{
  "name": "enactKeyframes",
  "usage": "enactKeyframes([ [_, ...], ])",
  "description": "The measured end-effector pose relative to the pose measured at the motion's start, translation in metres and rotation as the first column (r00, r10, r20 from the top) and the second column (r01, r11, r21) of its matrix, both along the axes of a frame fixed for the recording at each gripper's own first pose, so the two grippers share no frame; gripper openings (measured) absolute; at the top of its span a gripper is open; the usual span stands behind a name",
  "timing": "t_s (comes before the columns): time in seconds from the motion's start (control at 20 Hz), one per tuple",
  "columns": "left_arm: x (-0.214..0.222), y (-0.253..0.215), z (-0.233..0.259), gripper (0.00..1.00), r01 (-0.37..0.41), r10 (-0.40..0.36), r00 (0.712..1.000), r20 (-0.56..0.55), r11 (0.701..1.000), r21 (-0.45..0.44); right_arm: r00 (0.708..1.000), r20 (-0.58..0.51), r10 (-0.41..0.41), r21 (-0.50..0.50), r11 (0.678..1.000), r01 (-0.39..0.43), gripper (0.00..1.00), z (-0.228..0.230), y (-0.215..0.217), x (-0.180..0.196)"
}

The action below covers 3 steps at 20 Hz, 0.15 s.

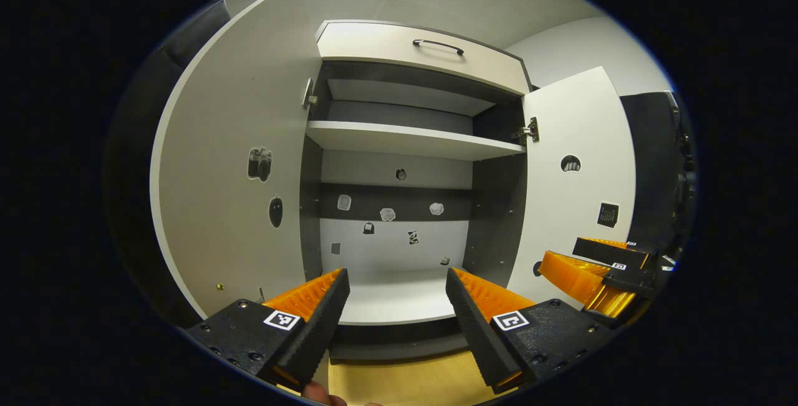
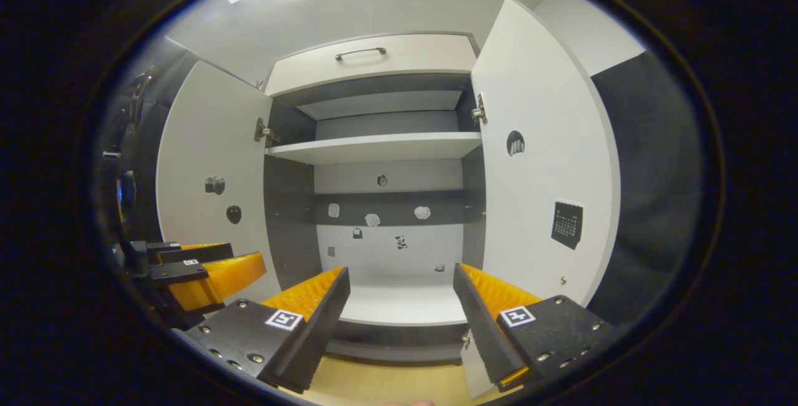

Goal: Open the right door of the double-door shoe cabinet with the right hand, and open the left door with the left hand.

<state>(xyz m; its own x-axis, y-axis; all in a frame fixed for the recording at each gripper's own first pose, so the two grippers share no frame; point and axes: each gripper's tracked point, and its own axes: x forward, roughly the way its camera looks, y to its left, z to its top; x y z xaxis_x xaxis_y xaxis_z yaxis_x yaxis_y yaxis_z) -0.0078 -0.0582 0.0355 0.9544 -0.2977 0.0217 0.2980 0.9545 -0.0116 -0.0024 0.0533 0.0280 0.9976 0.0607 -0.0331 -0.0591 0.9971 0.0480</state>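
Both doors (image 2: 536, 144) (image 1: 237, 163) swung wide; left gripper (image 1: 396, 306) and right gripper (image 2: 399, 306) released, empty. Risk: doors drifting back, unheld.

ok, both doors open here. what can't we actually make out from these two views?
- Stickers on the cabinet's back panel: too small in both views to tell what they depict.
- Drawer on top: shut, contents hidden.
- Cabinet base: cut off behind the left gripper in the left gripper view and the right gripper in the right gripper view.
- Outer faces of the left door and right door: turned away.
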Motion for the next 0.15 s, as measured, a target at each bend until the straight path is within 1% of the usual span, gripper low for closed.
enactKeyframes([
  [0.15,-0.0014,-0.0029,-0.0048,0.96,0.021,-0.021,1.000,-0.007,1.000,0.015,1.000,0.008,-0.028,-0.011,1.000,0.028,0.99,0.0001,-0.0042,-0.0065],
])
